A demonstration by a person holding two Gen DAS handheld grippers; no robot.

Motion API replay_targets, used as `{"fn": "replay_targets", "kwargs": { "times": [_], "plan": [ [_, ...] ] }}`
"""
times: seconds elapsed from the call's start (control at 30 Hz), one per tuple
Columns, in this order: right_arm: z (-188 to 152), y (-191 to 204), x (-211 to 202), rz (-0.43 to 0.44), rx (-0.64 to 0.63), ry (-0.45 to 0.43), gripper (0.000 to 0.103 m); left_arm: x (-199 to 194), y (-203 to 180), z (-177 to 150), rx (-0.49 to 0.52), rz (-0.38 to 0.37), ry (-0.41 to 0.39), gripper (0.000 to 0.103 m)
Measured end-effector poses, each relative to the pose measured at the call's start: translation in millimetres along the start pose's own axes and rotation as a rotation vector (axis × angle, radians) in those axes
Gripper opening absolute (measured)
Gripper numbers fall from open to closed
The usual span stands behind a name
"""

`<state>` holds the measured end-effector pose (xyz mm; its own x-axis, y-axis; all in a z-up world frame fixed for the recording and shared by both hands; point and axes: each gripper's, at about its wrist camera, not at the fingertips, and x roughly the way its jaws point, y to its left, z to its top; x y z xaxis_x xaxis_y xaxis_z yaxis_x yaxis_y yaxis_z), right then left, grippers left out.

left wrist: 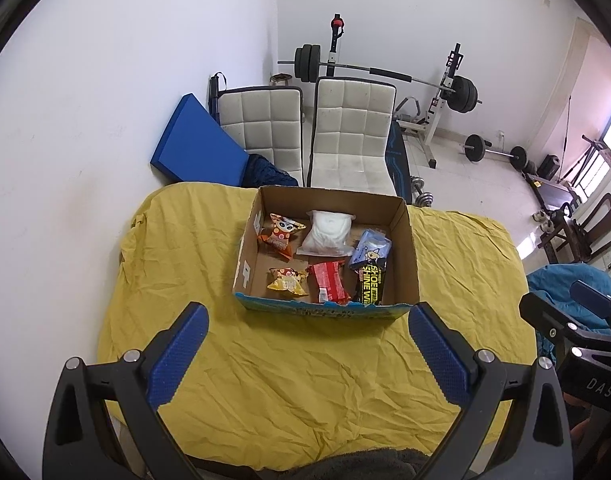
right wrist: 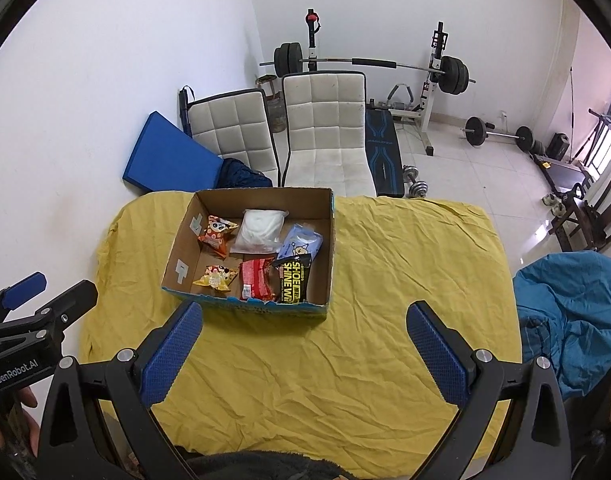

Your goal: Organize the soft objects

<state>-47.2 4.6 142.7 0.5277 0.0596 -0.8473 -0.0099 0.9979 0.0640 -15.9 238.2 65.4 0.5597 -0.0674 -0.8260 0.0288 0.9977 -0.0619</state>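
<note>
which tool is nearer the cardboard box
Left. The left tool sits straight in front of the cardboard box; the right tool is off to the box's right, slightly farther.

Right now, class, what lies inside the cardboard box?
Inside the cardboard box: two orange snack packs, a white pouch, a blue tissue pack, a red packet, a shoe-shine packet. Anything beneath them is hidden.

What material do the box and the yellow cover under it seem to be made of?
The box looks like corrugated cardboard: matte brown walls, a torn, ragged front edge with blue print outside. The yellow cover appears to be thin woven cloth, matte, with many fine creases; the exact fibre cannot be told.
</note>
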Motion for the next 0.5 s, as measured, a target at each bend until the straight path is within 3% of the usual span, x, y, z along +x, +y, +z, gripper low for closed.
{"fn": "replay_targets", "kwargs": {
  "times": [0.5],
  "plan": [
    [-2.6,-2.3,-5.0,0.005,0.017,-0.011,0.103,-4.9,-2.7,-2.7,0.009,0.018,-0.012,0.103]
  ]
}}
